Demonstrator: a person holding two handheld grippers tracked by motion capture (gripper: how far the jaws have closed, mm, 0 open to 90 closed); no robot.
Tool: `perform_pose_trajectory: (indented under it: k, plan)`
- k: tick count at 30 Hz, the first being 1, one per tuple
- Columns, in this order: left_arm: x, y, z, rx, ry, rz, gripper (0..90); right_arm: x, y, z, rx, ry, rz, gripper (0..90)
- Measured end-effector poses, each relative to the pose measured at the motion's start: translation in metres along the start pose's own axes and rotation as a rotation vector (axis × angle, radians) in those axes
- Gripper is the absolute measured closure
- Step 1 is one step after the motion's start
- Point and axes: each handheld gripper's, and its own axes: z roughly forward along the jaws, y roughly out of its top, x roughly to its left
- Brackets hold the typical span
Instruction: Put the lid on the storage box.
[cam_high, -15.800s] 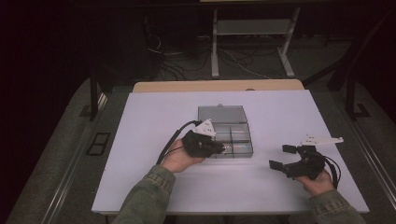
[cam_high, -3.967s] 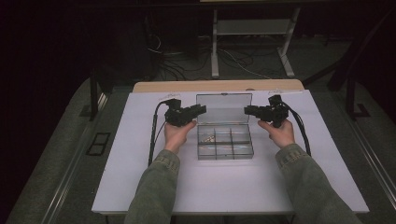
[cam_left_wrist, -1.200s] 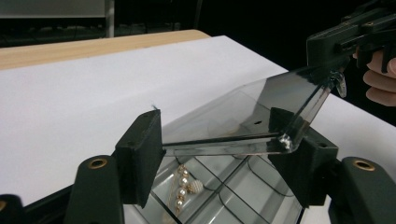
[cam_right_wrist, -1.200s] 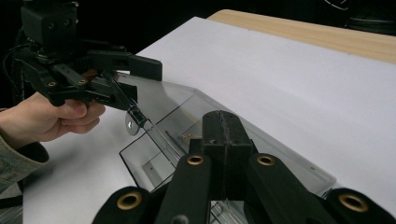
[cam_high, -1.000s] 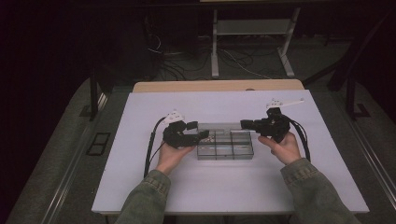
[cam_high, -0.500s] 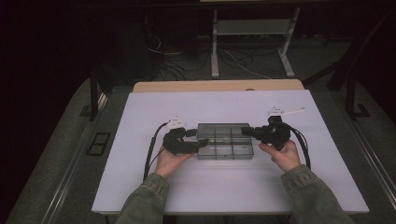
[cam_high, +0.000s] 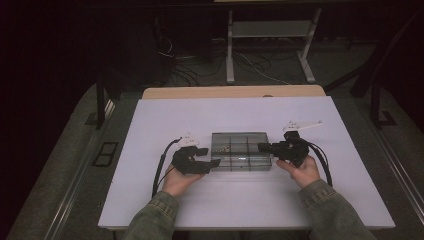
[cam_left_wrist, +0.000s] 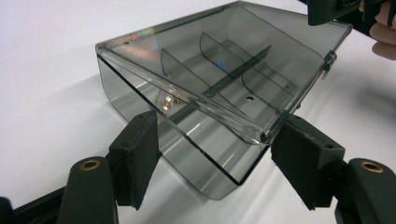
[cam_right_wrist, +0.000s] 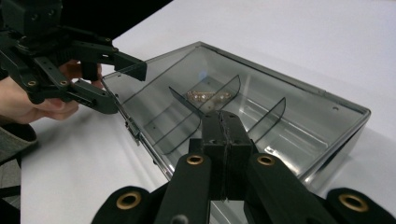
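1. On the white table (cam_high: 150, 200), a little toward the person's side of its middle: one smoke-tinted clear plastic box (cam_high: 241, 158), lid down, with dividers inside and a few small pale beads (cam_right_wrist: 208, 96) in one compartment. Its long axis runs left to right across the table.

2. At the box's left short end: left gripper (cam_high: 212, 159), held in the left hand (cam_high: 175, 181). Jaws are parted and stand to either side of the box's near-left corner. In the left gripper view one pad (cam_left_wrist: 140, 151) sits close against the end wall, the other (cam_left_wrist: 303, 163) just below the lid's rim; whether either pad presses cannot be told, so this is read as no grip yet.

3. At the box's right short end: right gripper (cam_high: 264, 147), held in the right hand (cam_high: 300, 172). Jaws are closed together, nothing between them; the tips (cam_right_wrist: 223, 126) rest on or just above the lid by the right edge.

4. Governing relation: the box lies between the two grippers, along its long axis, each gripper at one end and about equally near.

5. Judgement: the closed right tips look placed to press the lid down, while the left jaws steady or clasp the opposite end.
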Motion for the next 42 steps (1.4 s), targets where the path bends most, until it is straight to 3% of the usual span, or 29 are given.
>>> perform_pose_trajectory:
  k: [5,11,19,24,32,39,40,42]
  plan:
    - [-0.005,-0.003,0.002,0.029,-0.003,0.013,31.3,0.0,-0.005,-0.003,0.007,-0.003,0.003,86.4]
    - [-0.01,-0.005,-0.001,0.026,-0.025,0.007,30.8,0.002,-0.01,-0.012,0.003,-0.004,-0.001,79.7]
    - [-0.015,-0.009,-0.011,-0.009,-0.064,-0.007,23.4,0.01,-0.022,-0.025,0.01,-0.066,-0.026,58.9]
    - [-0.017,-0.012,-0.019,-0.018,-0.074,-0.009,17.0,0.012,-0.028,-0.033,0.013,-0.1,-0.016,43.0]
    - [-0.019,-0.019,-0.032,-0.032,-0.091,-0.023,12.6,0.016,-0.038,-0.048,0.006,-0.096,-0.007,13.3]
    - [-0.019,-0.026,-0.046,-0.048,-0.087,-0.039,7.7,0.018,-0.053,-0.061,0.006,-0.094,0.012,9.8]
    - [-0.018,-0.028,-0.048,-0.048,-0.086,-0.04,7.7,0.018,-0.056,-0.063,0.003,-0.092,0.013,3.6]
    - [-0.018,-0.03,-0.051,-0.049,-0.082,-0.046,6.6,0.018,-0.059,-0.065,0.012,-0.091,0.019,0.4]
